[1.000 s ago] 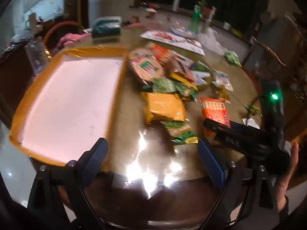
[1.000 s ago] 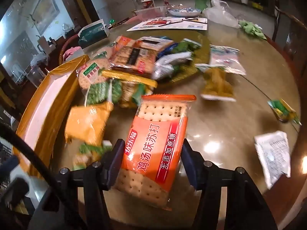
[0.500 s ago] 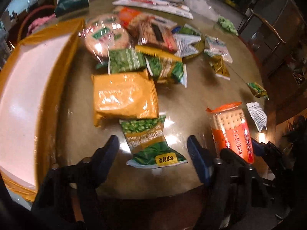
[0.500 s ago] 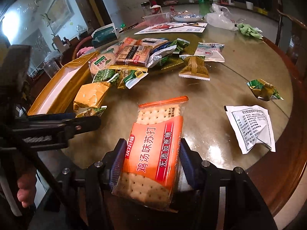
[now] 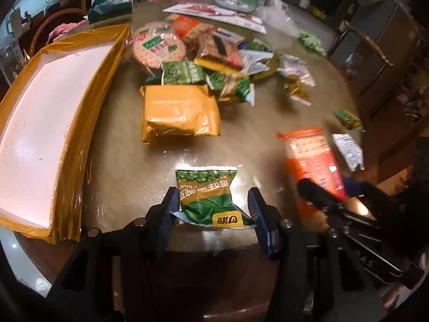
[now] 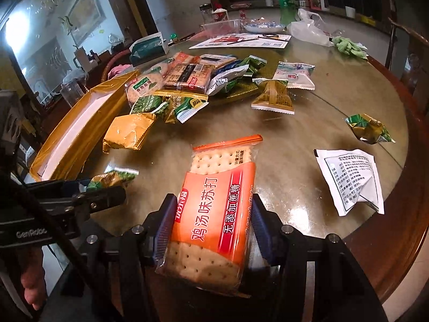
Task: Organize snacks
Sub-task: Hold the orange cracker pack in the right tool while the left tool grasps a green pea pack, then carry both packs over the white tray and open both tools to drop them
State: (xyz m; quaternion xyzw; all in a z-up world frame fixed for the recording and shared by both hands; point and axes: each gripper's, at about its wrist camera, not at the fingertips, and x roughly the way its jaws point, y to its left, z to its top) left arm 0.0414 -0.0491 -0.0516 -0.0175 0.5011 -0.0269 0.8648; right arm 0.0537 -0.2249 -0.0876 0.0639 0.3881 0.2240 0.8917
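A green pea packet point(image 5: 205, 190) lies flat near the round table's front edge, between the fingers of my left gripper point(image 5: 213, 206). The jaws are closing around it; the left pad is at its edge and a strip of table still shows by the right pad. My right gripper point(image 6: 211, 222) is shut on an orange soda-cracker pack point(image 6: 214, 209), held just above the table to the right of the left gripper. The cracker pack point(image 5: 311, 155) also shows in the left wrist view. A yellow-walled tray point(image 5: 72, 145) with a white floor sits at the left.
A yellow packet point(image 5: 179, 110) and a heap of mixed snack packs point(image 5: 187, 53) lie beyond the green packet. A white sachet point(image 6: 348, 177) and a crumpled green wrapper point(image 6: 367, 128) sit near the right rim. Papers, a plastic bag point(image 6: 308, 30) and bottles stand far back.
My left gripper has come down and forward over the green pea packet and its jaws have narrowed around it. The right gripper kept its hold on the cracker pack and shifted a little sideways.
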